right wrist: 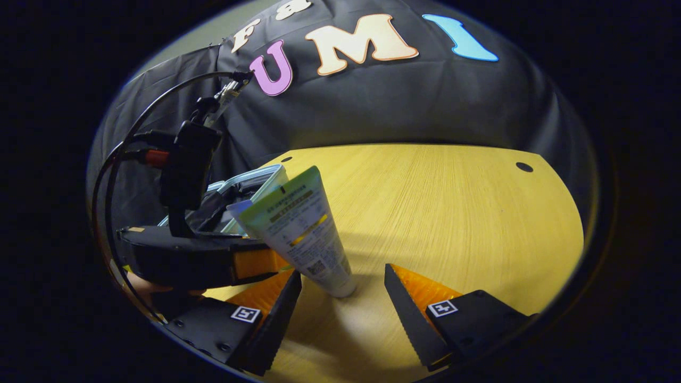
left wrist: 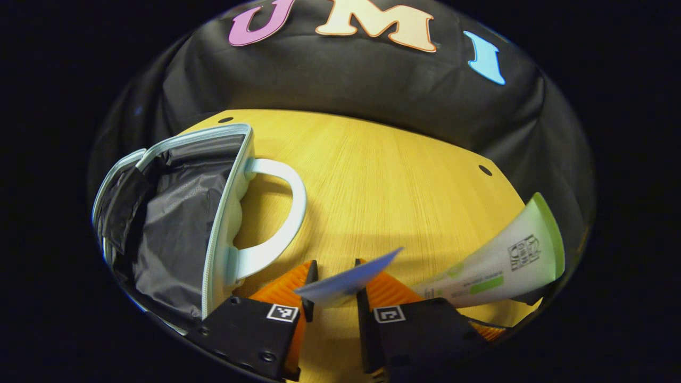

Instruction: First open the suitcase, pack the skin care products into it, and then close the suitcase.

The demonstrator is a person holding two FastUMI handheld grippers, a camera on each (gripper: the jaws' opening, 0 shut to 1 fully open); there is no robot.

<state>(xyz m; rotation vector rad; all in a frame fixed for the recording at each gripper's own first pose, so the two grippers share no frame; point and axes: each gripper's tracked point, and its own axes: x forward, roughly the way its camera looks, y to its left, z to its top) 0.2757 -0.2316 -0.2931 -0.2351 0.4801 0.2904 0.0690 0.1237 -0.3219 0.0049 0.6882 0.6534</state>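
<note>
The suitcase (left wrist: 175,229) lies open on the left of the wooden table, its dark lining showing and its white handle (left wrist: 287,213) facing the middle. My left gripper (left wrist: 335,264) is shut on the flat end of a blue tube (left wrist: 346,281), just right of the handle. A green and white tube (right wrist: 303,234) stands on its cap on the table; in the left gripper view this green tube (left wrist: 505,260) is at the right. My right gripper (right wrist: 343,271) is open, one finger on each side of the green tube's base and neither touching it.
The wooden table (right wrist: 452,213) stretches bare to the right and back, with small dark holes near its far edge. The left gripper's black body and cables (right wrist: 181,175) stand close on the left of the right gripper view, in front of the suitcase (right wrist: 250,183).
</note>
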